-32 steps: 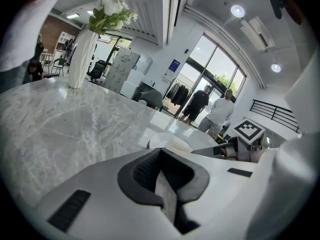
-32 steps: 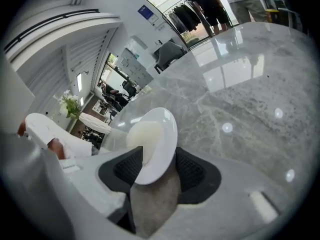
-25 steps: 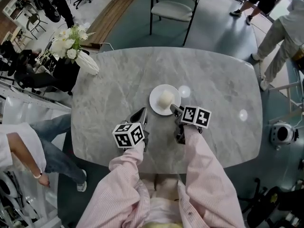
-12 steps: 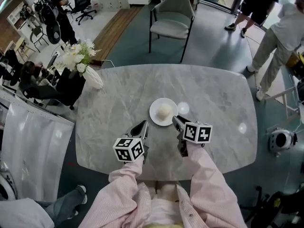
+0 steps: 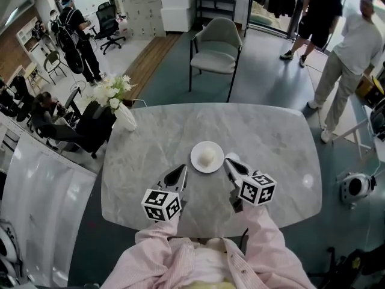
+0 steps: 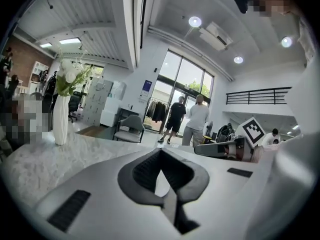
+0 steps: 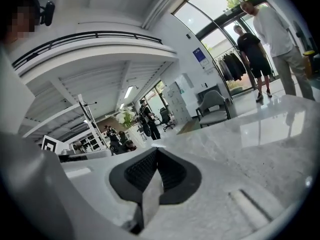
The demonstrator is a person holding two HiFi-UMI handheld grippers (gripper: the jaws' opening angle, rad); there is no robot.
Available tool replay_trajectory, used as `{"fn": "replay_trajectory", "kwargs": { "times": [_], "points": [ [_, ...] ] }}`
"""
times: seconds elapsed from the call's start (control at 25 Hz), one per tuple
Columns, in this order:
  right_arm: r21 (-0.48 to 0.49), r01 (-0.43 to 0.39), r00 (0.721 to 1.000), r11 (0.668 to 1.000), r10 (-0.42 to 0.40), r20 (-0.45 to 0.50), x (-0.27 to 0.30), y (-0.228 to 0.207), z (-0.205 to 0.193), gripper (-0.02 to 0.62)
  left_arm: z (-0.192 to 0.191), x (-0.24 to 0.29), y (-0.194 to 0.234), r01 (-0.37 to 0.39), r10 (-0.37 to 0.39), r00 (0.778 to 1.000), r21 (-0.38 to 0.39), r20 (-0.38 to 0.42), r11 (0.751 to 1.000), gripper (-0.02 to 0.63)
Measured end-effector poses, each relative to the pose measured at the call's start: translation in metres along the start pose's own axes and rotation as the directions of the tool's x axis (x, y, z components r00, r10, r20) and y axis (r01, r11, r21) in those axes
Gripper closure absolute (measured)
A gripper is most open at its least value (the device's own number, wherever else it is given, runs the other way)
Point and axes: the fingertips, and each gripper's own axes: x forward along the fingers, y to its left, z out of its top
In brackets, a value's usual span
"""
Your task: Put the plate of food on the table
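Observation:
A small white plate (image 5: 207,157) with a pale round piece of food (image 5: 207,155) rests on the grey marble table (image 5: 271,140), near its middle. My left gripper (image 5: 182,170) hovers just left of and nearer than the plate, jaws together, empty. My right gripper (image 5: 229,161) sits just right of the plate, apart from its rim. Its jaws have just been closing and now meet with nothing between them. In the left gripper view the jaws (image 6: 161,178) are pressed together; the right gripper view shows the same (image 7: 150,189). Neither of those views shows the plate.
A white vase of white flowers (image 5: 118,104) stands at the table's far left corner. A grey chair (image 5: 216,50) stands beyond the far edge. Two people (image 5: 337,53) stand at the back right, others at the far left.
The right gripper has left the plate's rim, risen and shut. The left gripper has risen too. The plate stays put on the table, and the head view now takes in more of the room.

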Motion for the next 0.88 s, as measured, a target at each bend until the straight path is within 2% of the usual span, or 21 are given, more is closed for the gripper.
{"fn": "replay_trajectory", "kwargs": {
  "times": [0.4,0.64,0.88],
  "points": [
    [-0.097,-0.049,0.981,0.994,0.067,0.185,-0.031,0.030,0.052,0.589,0.039,-0.024,-0.014,0.015,-0.022,0.996,0.074,0.091,0.997,0.614],
    [-0.143,-0.029,0.959,0.989,0.068,0.274,-0.050,0.040,0.079,0.591,0.062,-0.035,-0.017,0.000,-0.017,0.988,0.110,0.153,0.994,0.614],
    [-0.186,0.024,0.946,0.982,0.038,0.321,-0.061,0.041,0.086,0.591,0.078,-0.046,-0.011,-0.040,0.010,0.979,0.145,0.202,0.989,0.614]
  ]
}}
